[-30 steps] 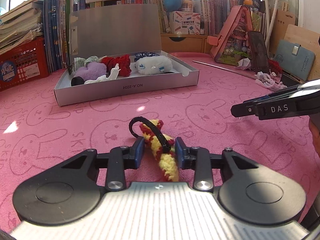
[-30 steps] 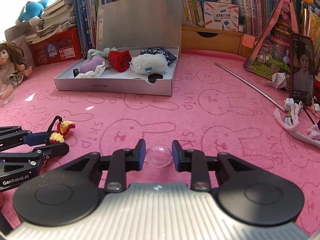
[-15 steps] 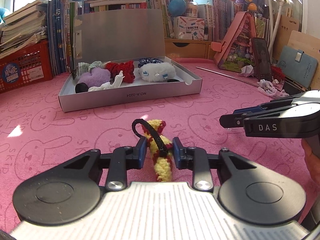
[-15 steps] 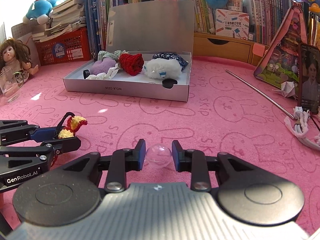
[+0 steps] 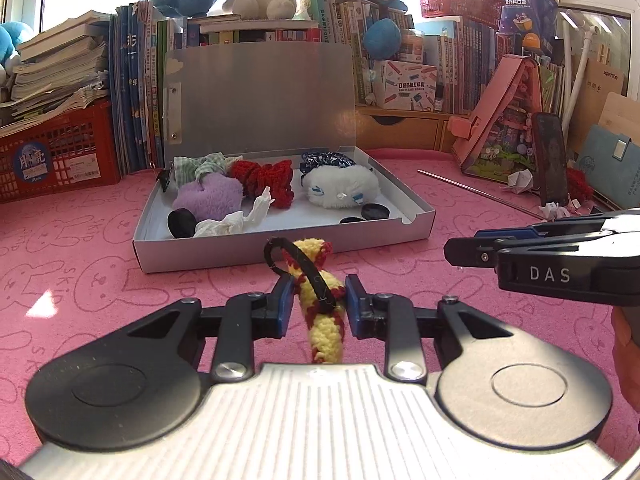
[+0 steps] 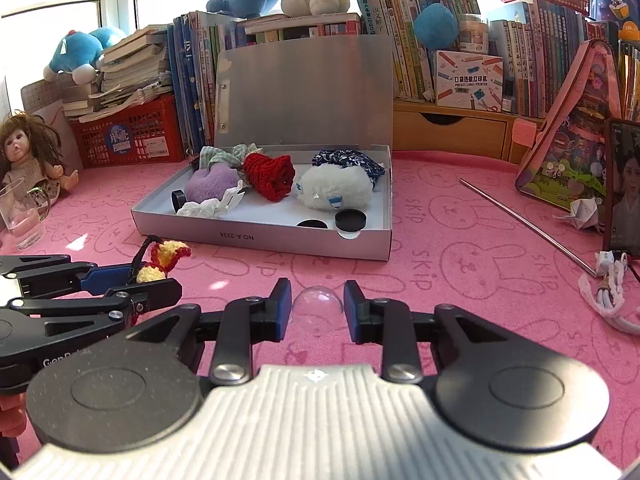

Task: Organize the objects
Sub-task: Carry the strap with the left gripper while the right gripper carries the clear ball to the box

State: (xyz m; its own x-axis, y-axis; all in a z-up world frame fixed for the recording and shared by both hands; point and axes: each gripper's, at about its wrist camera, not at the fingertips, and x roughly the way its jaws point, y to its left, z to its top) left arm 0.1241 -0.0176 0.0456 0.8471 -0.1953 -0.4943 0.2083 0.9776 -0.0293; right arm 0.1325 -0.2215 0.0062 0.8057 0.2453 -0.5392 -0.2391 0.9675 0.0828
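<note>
My left gripper [image 5: 316, 300] is shut on a yellow and red crocheted piece [image 5: 320, 304] with a black loop, held above the pink mat; both also show at the left of the right wrist view [image 6: 160, 264]. My right gripper [image 6: 316, 306] is shut on a clear plastic half-dome [image 6: 318, 308]; its fingers [image 5: 520, 248] enter the left wrist view from the right. An open grey box [image 5: 280, 250] with its lid up stands ahead, holding a purple plush [image 5: 210, 198], a red knit piece [image 5: 264, 178], a white plush [image 5: 340, 190], white paper and black caps.
The pink bunny mat [image 6: 460, 240] covers the table. A glass [image 6: 20, 216] and a doll [image 6: 28, 156] stand at the far left. A metal rod [image 6: 524, 226], white cord [image 6: 612, 296], phone and pink house model lie to the right. Books and a red crate line the back.
Both grippers have lifted and moved forward toward the grey box, each keeping hold of its object. The box looks nearer and larger.
</note>
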